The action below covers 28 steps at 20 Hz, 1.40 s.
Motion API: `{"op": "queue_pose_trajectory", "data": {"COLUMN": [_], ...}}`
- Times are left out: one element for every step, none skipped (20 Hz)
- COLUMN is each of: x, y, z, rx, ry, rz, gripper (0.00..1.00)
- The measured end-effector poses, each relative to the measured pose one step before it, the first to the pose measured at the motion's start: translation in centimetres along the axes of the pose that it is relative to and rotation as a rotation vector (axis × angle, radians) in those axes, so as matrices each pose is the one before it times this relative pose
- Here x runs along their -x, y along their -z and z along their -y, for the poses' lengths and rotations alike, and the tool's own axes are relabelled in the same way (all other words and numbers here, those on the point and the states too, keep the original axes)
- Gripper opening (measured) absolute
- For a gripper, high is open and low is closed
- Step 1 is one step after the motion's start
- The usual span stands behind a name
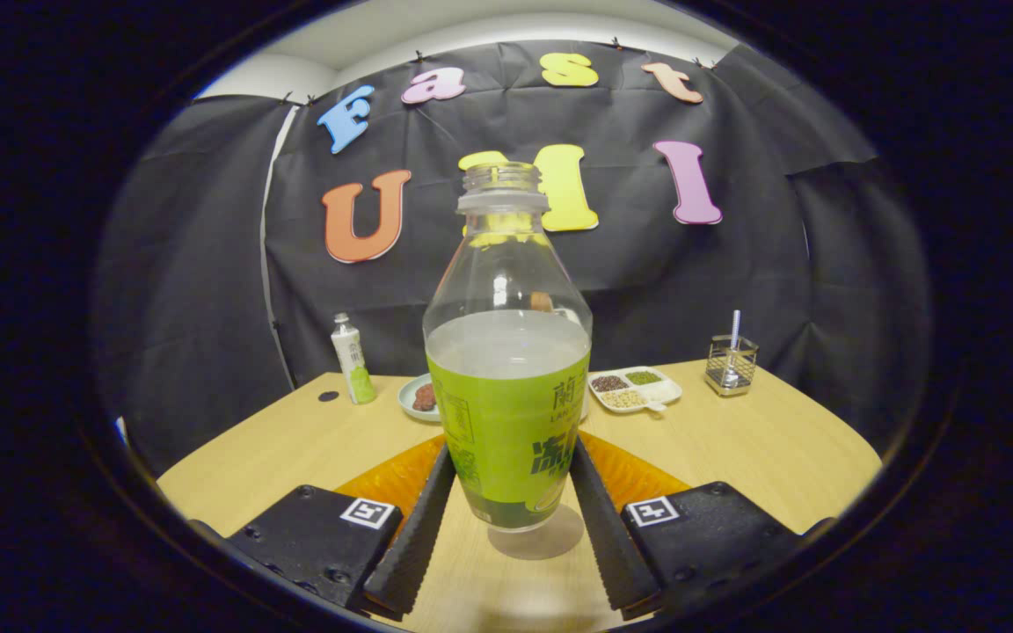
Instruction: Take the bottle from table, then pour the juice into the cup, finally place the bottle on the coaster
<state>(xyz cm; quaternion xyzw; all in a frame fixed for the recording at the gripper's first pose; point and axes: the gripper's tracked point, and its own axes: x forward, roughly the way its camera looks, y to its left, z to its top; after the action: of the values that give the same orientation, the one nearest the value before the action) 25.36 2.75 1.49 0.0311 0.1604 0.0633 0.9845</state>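
Bottle: clear plastic bottle (506,352) with a rounded shoulder and a narrow threaded neck, no cap on it; a green label wraps the lower half, and pale liquid fills it up to about the top edge of the label. It stands upright between the two fingers, and a soft shadow lies on the table under its base.
Gripper: the gripper (506,505) points forward, level over the table; its two ribbed fingers (419,527) slant inward and meet the sides of the bottle at the lower part of the label — one on each side, so they look closed on it. Whether the base rests on the table or hangs just above it, I cannot tell.
Coaster: flat orange coaster (392,479) with a shiny, finely ridged surface; it lies just beyond the fingers, behind the bottle, and shows on both sides of it.
Table: light wood-grain table (761,440), smooth, with a curved far edge.
Beyond the bottle: a small white and green tube-like bottle (353,360) stands upright; a small round plate (410,400) with something dark red on it is next to it; a white divided dish (634,389) holds grains in separate compartments — dark, green and pale; a square wire-mesh holder (731,362) with a thin stick in it stands well apart.
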Motion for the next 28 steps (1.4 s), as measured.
{"op": "queue_pose_trajectory", "data": {"x": [-0.851,-0.819,-0.810,-0.669,-0.684,-0.504,-0.326,-0.352,-0.305,-0.360,-0.297,0.029,-0.156,-0.120,-0.012,-0.050,0.034,0.088,0.047,0.072,0.138,-0.051,0.112,0.090,0.131,-0.022,0.044,0.088], "y": [0.842,0.650,0.595,0.775,0.440,0.270,0.216,0.277,0.252,0.273,0.206,0.231,0.094,0.267,-0.090,0.022,0.025,-0.002,-0.016,0.016,0.027,0.004,0.032,0.017,0.018,0.066,0.015,0.056], "z": [0.067,0.163,0.048,-0.031,-0.048,0.034,-0.005,0.009,0.034,0.053,0.061,0.080,0.158,0.181,-0.027,-0.050,-0.013,-0.035,-0.003,-0.052,-0.160,-0.047,-0.051,-0.032,-0.130,0.038,0.009,0.025], "rx": [0.00505,0.00155,-0.00226,0.00411,0.00439,0.00644,0.00593,0.00510,0.00584,0.00474,0.00461,0.00345,0.00059,0.00264,0.00538,0.00426,0.00182,0.00275,0.00161,-0.00277,-0.00489,0.00159,0.00063,-0.00093,-0.00182,-0.00043,-0.00108,-0.00150], "ry": [0.00750,0.00973,0.00101,0.00516,0.00173,0.00231,0.00273,0.00353,0.00338,0.00338,0.00464,0.00539,0.00758,0.00503,0.00099,0.00303,0.00303,0.00166,0.00173,-0.00117,-0.00330,-0.00135,-0.00047,-0.00045,-0.00089,0.00100,0.00223,0.00137], "rz": [-0.01719,-0.01589,-0.01261,-0.02386,-0.01413,-0.01062,-0.00608,-0.00344,-0.00562,-0.00674,-0.00877,-0.00814,-0.00029,-0.00119,0.00403,0.00157,-0.00108,0.00189,0.00093,-0.00287,-0.00296,-0.00317,-0.00099,-0.00439,-0.00600,-0.00413,-0.00209,-0.00410], "gripper": [0.81,0.81,0.81,0.81,0.82,0.82,0.82,0.82,0.82,0.82,0.82,0.82,0.82,0.82,0.82,0.82,0.82,0.82,0.82,0.82,0.83,0.83,0.83,0.84,0.85,0.86,0.94,0.97]}}
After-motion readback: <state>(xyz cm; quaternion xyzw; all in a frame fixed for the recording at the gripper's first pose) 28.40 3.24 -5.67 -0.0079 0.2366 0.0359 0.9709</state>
